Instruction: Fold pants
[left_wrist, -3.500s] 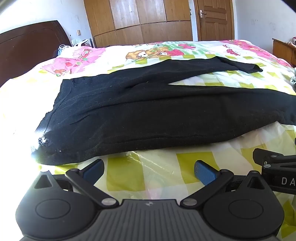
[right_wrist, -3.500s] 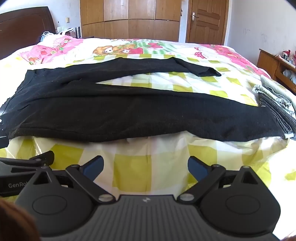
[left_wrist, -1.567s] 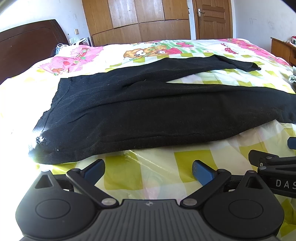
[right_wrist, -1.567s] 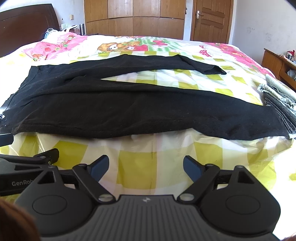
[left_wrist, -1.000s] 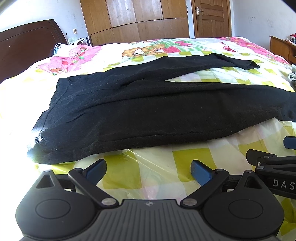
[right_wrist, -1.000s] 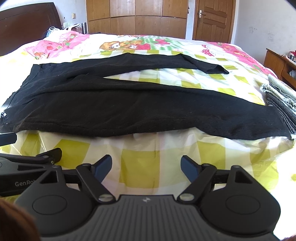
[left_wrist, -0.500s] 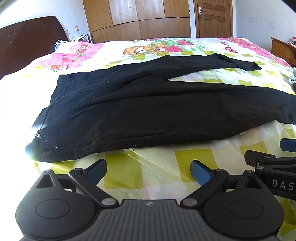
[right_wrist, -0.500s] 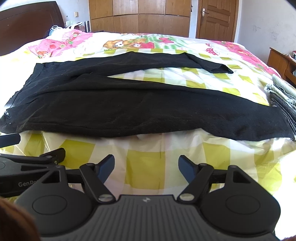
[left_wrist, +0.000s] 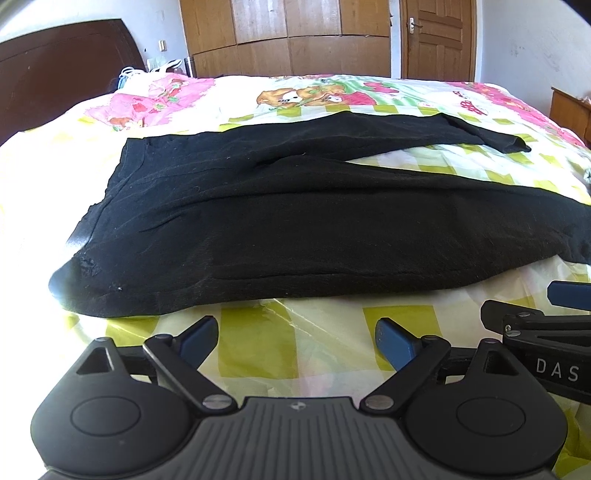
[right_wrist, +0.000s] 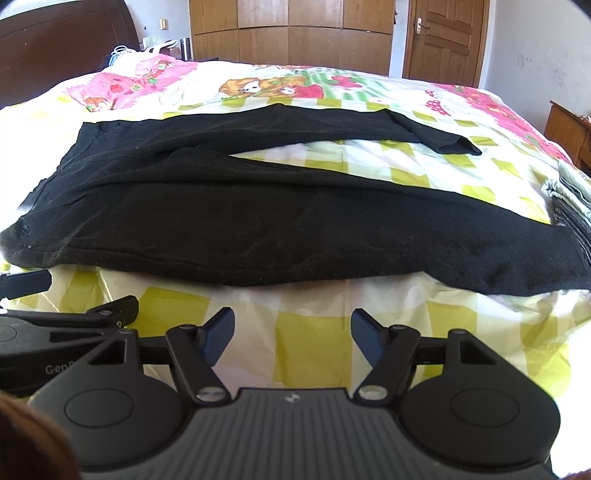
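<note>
- Nearest: left gripper (left_wrist: 295, 341) released, empty; right gripper (right_wrist: 292, 334) closing on nothing, both short of the cloth.
- Beyond, on the bed (right_wrist: 314, 347): black pants (right_wrist: 258, 229), long axis left to right, waistband left, nearer the left gripper.
- Farther: upper leg splayed right.

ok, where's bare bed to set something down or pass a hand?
Free: the checked strip between the pants' near edge and the tongs; the wedge between the two legs; the sheet beyond the far leg. Crowded: the right edge, where folded clothes meet the near leg's hem.
</note>
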